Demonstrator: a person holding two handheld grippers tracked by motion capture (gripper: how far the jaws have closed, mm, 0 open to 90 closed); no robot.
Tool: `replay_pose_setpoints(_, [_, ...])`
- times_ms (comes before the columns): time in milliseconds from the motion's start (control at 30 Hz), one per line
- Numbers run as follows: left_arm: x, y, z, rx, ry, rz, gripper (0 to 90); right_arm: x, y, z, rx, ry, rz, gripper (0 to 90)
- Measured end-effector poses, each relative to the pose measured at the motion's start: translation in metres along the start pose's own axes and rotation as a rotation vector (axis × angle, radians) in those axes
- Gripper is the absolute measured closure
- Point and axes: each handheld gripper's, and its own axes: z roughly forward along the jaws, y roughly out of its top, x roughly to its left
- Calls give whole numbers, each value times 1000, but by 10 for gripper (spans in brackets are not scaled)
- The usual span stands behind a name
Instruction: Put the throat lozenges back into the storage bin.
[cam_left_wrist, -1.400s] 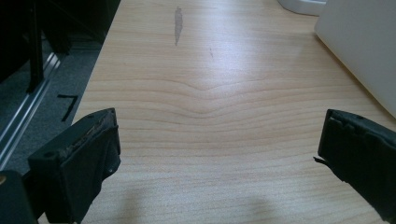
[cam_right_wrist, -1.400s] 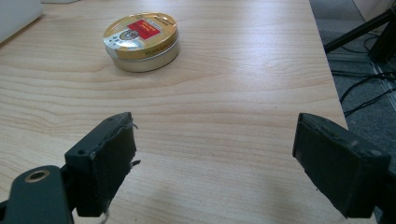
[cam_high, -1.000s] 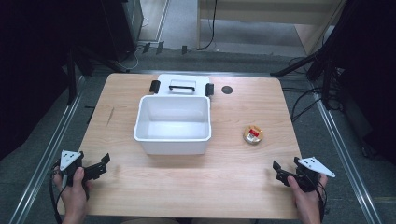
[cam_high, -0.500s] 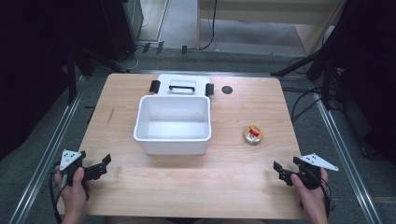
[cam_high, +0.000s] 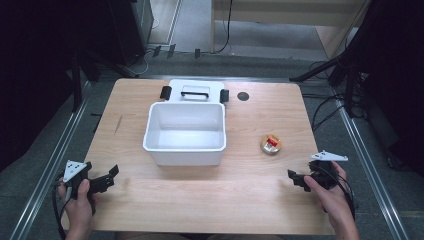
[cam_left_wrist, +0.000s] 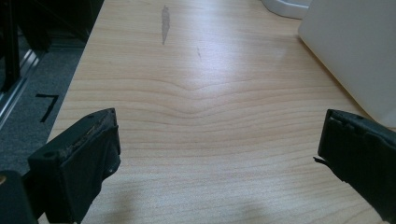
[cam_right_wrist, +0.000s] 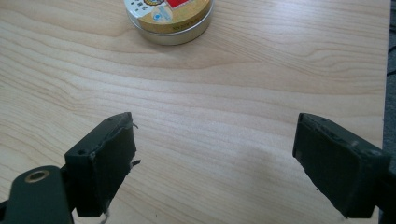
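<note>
A white open bin (cam_high: 184, 156) stands at the middle of the wooden table, and its front wall (cam_left_wrist: 355, 51) shows at the right in the left gripper view. A small round gold tin with a red label (cam_high: 270, 144) lies to the right of the bin. My right gripper (cam_high: 295, 179) hovers near the front right corner, open and empty, pointing toward the tin (cam_right_wrist: 169, 18); its jaws (cam_right_wrist: 215, 140) stand wide apart over bare wood. My left gripper (cam_high: 111, 176) is at the front left corner, open with nothing between its jaws (cam_left_wrist: 219, 140).
A white lid with a black handle and black clips (cam_high: 195, 91) lies behind the bin. A dark round hole (cam_high: 243, 96) sits in the tabletop at the back right. Metal rails (cam_high: 50, 165) run along both sides of the table.
My right gripper has lifted off the table a little and shifted slightly toward the tin. The left gripper has stayed in place.
</note>
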Motion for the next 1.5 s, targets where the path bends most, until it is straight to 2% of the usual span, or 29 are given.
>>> replay_pose_setpoints(33, [0,0,0,2,0,0,0,2,6,1,30,2,-20,131])
replay_pose_setpoints(67, [0,0,0,2,0,0,0,2,6,1,30,2,-20,131])
replay_pose_setpoints(100, [0,0,0,3,0,-1,0,5,13,3,67,0,-45,113])
replay_pose_setpoints(133, [0,0,0,3,0,-1,0,5,13,3,67,0,-45,113])
replay_pose_setpoints(167, [0,0,0,3,0,-1,0,9,19,6,134,26,-67,58])
replay_pose_setpoints(200, [0,0,0,3,0,-1,0,9,19,6,134,26,-67,58])
replay_pose_setpoints(233, [0,0,0,6,1,-1,0,13,25,10,202,48,-77,38])
replay_pose_setpoints(300, [0,0,1,8,1,-1,0,17,30,14,246,68,-99,31])
replay_pose_setpoints(333, [0,0,1,8,1,-1,0,17,30,14,246,68,-99,31])
replay_pose_setpoints(367, [0,0,1,8,2,-1,0,21,35,20,282,56,-119,30])
replay_pose_setpoints(467, [0,0,1,8,2,-1,0,24,41,25,309,43,-140,29])
replay_pose_setpoints(500, [0,0,1,8,2,-3,0,29,47,29,332,27,-169,29])
replay_pose_setpoints(600, [0,0,1,9,2,-5,0,34,54,33,345,10,-187,29])
replay_pose_setpoints(633, [0,1,1,11,2,-5,0,38,61,35,353,10,-197,27])
replay_pose_setpoints(733, [0,1,1,13,2,-4,0,43,69,38,364,2,-199,15])
replay_pose_setpoints(833, [0,1,2,13,2,-3,0,48,83,47,391,-27,-159,0])
replay_pose_setpoints(1033, [0,1,2,17,0,-1,0,49,98,57,412,-43,-99,0])
replay_pose_setpoints(1133, [0,1,2,18,0,-1,0,48,102,59,415,-39,-93,0])
replay_pose_setpoints(1167, [0,1,2,18,2,-1,0,47,105,62,413,-39,-75,3])
replay_pose_setpoints(1233, [0,1,2,17,3,-1,0,46,108,65,400,-51,-66,42])
replay_pose_setpoints(1500, [0,1,2,21,1,0,0,45,113,76,377,-79,-101,122])
